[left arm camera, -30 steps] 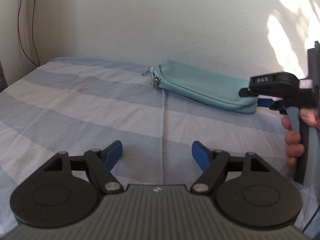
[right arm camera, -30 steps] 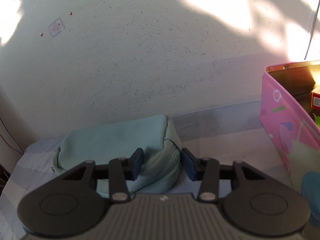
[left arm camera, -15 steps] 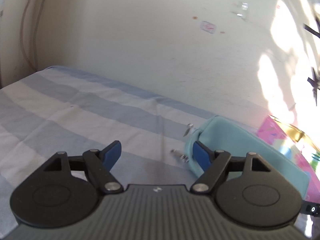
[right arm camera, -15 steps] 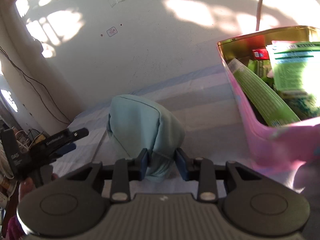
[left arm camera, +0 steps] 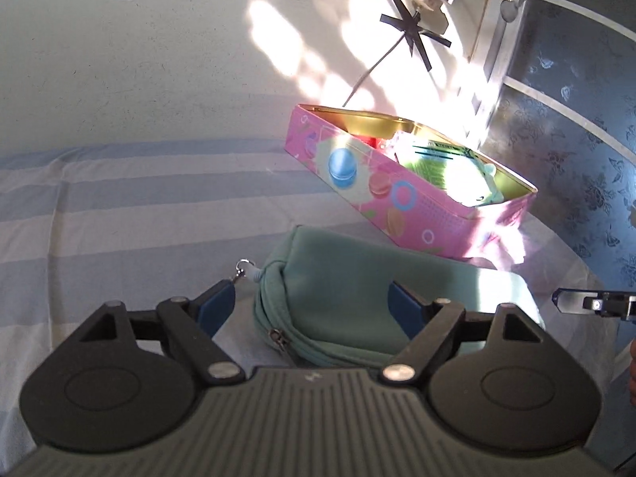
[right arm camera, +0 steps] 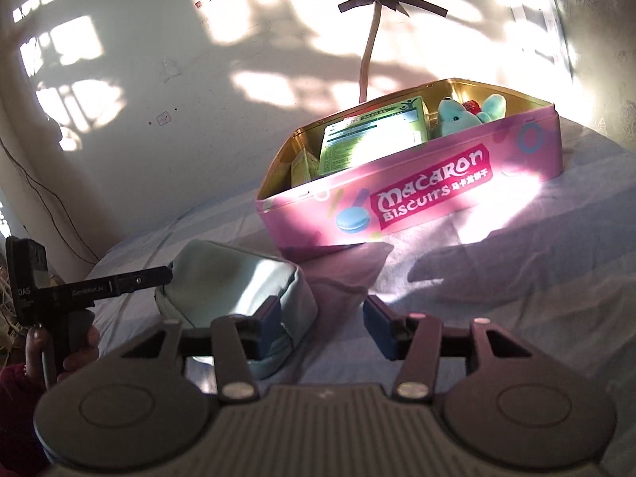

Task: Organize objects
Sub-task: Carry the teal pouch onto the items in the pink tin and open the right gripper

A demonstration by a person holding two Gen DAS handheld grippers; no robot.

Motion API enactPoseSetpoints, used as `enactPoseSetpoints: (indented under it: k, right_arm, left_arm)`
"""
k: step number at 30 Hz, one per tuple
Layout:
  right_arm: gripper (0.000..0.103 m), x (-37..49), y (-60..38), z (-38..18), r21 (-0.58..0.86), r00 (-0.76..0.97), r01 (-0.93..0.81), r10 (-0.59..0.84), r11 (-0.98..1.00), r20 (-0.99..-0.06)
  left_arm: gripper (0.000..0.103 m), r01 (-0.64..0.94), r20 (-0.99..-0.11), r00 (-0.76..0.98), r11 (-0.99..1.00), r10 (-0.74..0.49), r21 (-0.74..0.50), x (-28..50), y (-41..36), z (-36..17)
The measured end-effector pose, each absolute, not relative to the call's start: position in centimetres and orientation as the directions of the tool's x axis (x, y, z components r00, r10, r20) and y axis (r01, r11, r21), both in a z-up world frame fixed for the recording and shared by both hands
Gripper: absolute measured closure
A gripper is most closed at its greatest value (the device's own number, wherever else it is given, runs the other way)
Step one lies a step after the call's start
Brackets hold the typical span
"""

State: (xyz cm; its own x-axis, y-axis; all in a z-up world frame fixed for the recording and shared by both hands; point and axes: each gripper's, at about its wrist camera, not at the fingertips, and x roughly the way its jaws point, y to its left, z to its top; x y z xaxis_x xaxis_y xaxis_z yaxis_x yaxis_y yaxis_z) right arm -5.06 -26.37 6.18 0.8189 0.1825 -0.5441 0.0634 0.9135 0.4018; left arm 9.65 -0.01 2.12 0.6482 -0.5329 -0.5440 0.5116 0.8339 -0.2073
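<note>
A teal zip pouch lies on the striped bedsheet, next to a pink Macaron Biscuits tin. My left gripper is open, its blue pads either side of the pouch's near end, just above it. In the right wrist view the pouch lies left of the tin. My right gripper is open and empty, with its left pad beside the pouch's right end. The tin holds green boxes and a teal plush toy.
The bed has a blue and white striped sheet and stands against a pale wall. A cable taped to the wall hangs behind the tin. A patterned blue panel stands at the right. The other hand-held gripper shows at the left.
The right gripper has let go of the pouch and opened; the pouch now lies beside the tin. The left gripper has swung right and now straddles the pouch's near end.
</note>
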Motion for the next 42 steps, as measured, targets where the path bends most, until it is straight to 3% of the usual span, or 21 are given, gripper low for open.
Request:
enactPoseSetpoints:
  k: [4, 6, 7, 9, 12, 16, 19, 23, 31, 35, 42]
  right_arm:
    - [0.051, -4.0, -26.2, 4.4, 0.463, 0.798, 0.015, 0.268, 0.886, -0.54]
    - [0.048, -3.5, -25.4, 3.8, 0.486, 0.796, -0.013, 0.304, 0.874, -0.524]
    - [0.048, -3.2, -25.2, 3.5, 0.499, 0.793, -0.024, 0.32, 0.866, -0.518]
    - [0.049, -2.4, -24.3, 2.6, 0.526, 0.787, -0.032, 0.346, 0.85, -0.511]
    - [0.054, -2.4, -23.2, 3.4, 0.448, 0.804, -0.054, 0.305, 0.893, -0.511]
    - [0.055, -3.3, -24.8, 6.3, 0.447, 0.86, -0.105, 0.307, 0.888, -0.408]
    - [0.056, -2.9, -27.2, 9.5, 0.413, 0.915, -0.117, 0.26, 0.903, -0.309]
    - [0.056, -0.1, -30.9, 12.0, 0.34, 0.956, -0.038, 0.133, 0.94, -0.261]
    - [0.056, 9.4, -39.2, 11.7, 0.313, 0.935, 0.136, -0.016, 0.94, -0.355]
    - [0.044, 14.2, -41.3, 10.9, 0.305, 0.907, 0.181, -0.039, 0.935, -0.419]
    - [0.04, 12.3, -42.1, 9.9, 0.41, 0.936, 0.228, -0.082, 0.883, -0.344]
  left_arm:
    - [0.027, 0.451, -0.614, 0.624, 0.864, -0.483, -0.222, 10.7, 0.0, 1.1]
    - [0.032, 0.439, -0.607, 0.63, 0.867, -0.484, -0.236, 10.7, 0.1, 0.9]
    - [0.041, 0.446, -0.606, 0.631, 0.865, -0.485, -0.229, 10.6, -0.2, 0.9]
    - [0.045, 0.443, -0.606, 0.639, 0.871, -0.473, -0.212, 10.4, -0.7, 1.2]
    - [0.051, 0.428, -0.587, 0.656, 0.874, -0.475, -0.229, 10.0, -0.3, 2.5]
    - [0.051, 0.472, -0.477, 0.69, 0.838, -0.544, -0.274, 9.6, -0.5, 7.2]
    - [0.051, 0.507, -0.416, 0.722, 0.832, -0.552, -0.224, 10.3, -3.4, 10.8]
    - [0.051, 0.54, -0.393, 0.74, 0.831, -0.546, -0.136, 13.0, -9.4, 13.0]
    - [0.05, 0.509, -0.479, 0.722, 0.852, -0.5, -0.122, 21.0, -18.0, 10.9]
    - [0.049, 0.459, -0.552, 0.707, 0.881, -0.442, -0.118, 24.2, -20.0, 9.1]
    - [0.043, 0.449, -0.522, 0.765, 0.893, -0.378, 0.012, 21.1, -20.6, 9.9]
